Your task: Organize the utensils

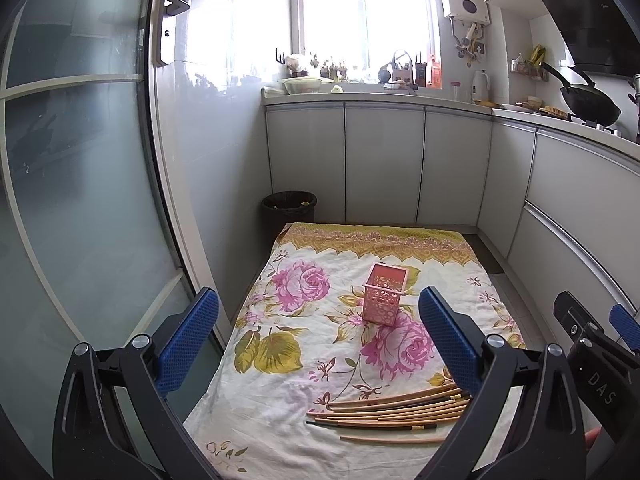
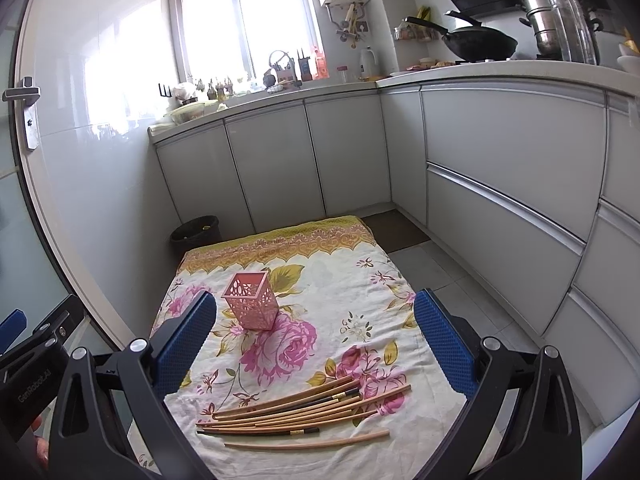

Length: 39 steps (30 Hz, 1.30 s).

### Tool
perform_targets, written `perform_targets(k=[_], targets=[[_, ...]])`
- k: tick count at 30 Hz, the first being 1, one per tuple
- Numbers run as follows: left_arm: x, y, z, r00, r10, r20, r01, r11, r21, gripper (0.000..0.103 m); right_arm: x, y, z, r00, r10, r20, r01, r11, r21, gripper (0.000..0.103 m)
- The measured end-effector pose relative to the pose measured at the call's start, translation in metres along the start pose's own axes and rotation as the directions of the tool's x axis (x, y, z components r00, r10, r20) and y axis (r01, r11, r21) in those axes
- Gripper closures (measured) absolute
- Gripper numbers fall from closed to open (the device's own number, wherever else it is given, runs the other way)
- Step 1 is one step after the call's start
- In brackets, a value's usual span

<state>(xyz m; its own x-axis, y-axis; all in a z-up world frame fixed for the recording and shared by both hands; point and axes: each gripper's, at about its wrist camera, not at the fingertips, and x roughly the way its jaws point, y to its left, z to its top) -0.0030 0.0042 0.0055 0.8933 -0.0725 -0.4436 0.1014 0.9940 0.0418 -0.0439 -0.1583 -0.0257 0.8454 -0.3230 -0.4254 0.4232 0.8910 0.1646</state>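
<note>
On the kitchen floor ahead of you lies the flowered cloth (image 2: 328, 292), spread between the glass door on the left and the grey cabinets (image 2: 500, 184) on the right, with a dark bin (image 2: 197, 233) just past its far left corner. Everything you need sits on that cloth.

Toward the far middle stands the pink perforated holder (image 2: 251, 300), upright, and as far as the open top shows, nothing is in it yet. Well apart from it, at the near edge, the chopsticks (image 2: 296, 412) lie in a loose fan, mostly pale wood, with at least one dark one among them; one pale stick rests by itself nearest to you.

So, by my reading, you are at the very start: no stick has gone into the holder, and the whole bundle is left to move.

Your left gripper (image 1: 318, 340) hangs above the near part of the cloth with its blue pads spread wide and nothing between them. Your right gripper (image 2: 316, 340) is likewise wide apart and empty, raised over the chopsticks, touching none. Either claw will need to come down to the pile.
</note>
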Motion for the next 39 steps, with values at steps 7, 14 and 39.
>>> perform_targets(k=[7,14,39], targets=[[-0.002,0.000,0.001,1.000,0.002,0.001,-0.002,1.000,0.000,0.007,-0.001,0.000,0.000,1.000,0.003,-0.004,-0.003,1.000,-0.001,0.007],[-0.003,0.000,0.001,1.000,0.003,0.003,-0.003,1.000,0.001,0.007,-0.002,0.000,0.001,1.000,0.008,-0.003,-0.008,1.000,0.001,0.007],[0.092,-0.057,-0.032,0.887,-0.185,-0.423,0.290,0.936,0.199,0.007,0.020,-0.048,-0.004,0.997,-0.032,-0.064,0.039,0.991,0.126,0.007]])
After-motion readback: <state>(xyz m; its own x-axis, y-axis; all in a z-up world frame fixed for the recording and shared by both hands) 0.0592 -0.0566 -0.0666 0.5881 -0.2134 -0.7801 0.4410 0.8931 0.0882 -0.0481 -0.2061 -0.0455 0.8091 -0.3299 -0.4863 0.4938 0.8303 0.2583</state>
